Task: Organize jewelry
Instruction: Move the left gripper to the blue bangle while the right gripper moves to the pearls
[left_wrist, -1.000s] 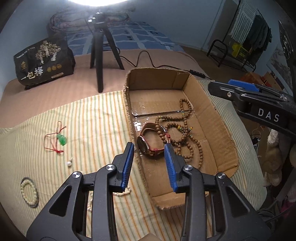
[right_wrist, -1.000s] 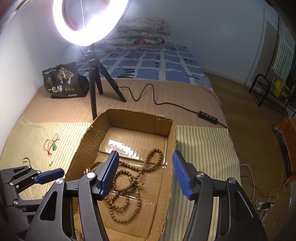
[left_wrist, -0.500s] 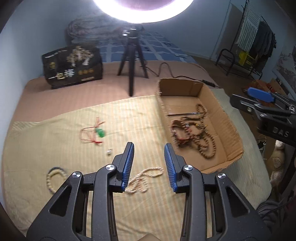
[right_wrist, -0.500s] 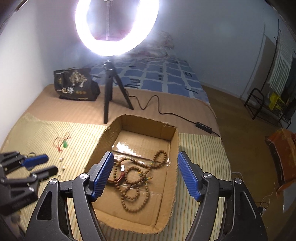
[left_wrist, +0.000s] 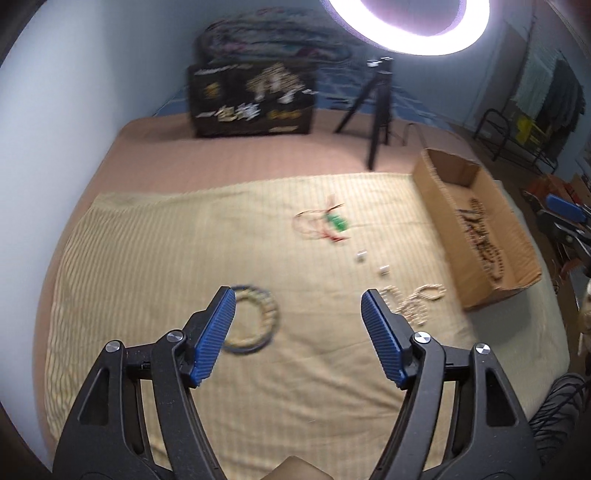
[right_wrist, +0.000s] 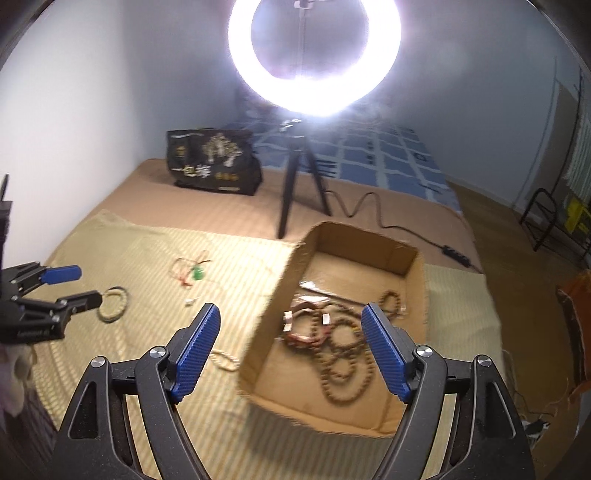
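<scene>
My left gripper (left_wrist: 298, 334) is open and empty above the striped cloth (left_wrist: 166, 258). A pale bead bracelet (left_wrist: 255, 317) lies just ahead of its left finger. A cream bead strand (left_wrist: 413, 302) lies by the right finger. A green pendant on red cord (left_wrist: 334, 223) and two small white pieces (left_wrist: 373, 262) lie further off. The cardboard box (right_wrist: 273, 306) holds brown wooden beads (right_wrist: 343, 354) and a watch (right_wrist: 306, 325). My right gripper (right_wrist: 291, 350) is open and empty above the box's near left edge. The left gripper also shows in the right wrist view (right_wrist: 62, 288), and the bracelet (right_wrist: 112, 304) lies beside it.
A ring light on a black tripod (right_wrist: 299, 184) stands behind the box, its cable (right_wrist: 369, 210) running right. A black printed bag (right_wrist: 212, 162) stands at the back by the wall. The bed edge drops off right of the box.
My left gripper has swung left from over the box to over the cloth near the pale bracelet, and its jaws have opened wider. My right gripper has risen and pulled back slightly.
</scene>
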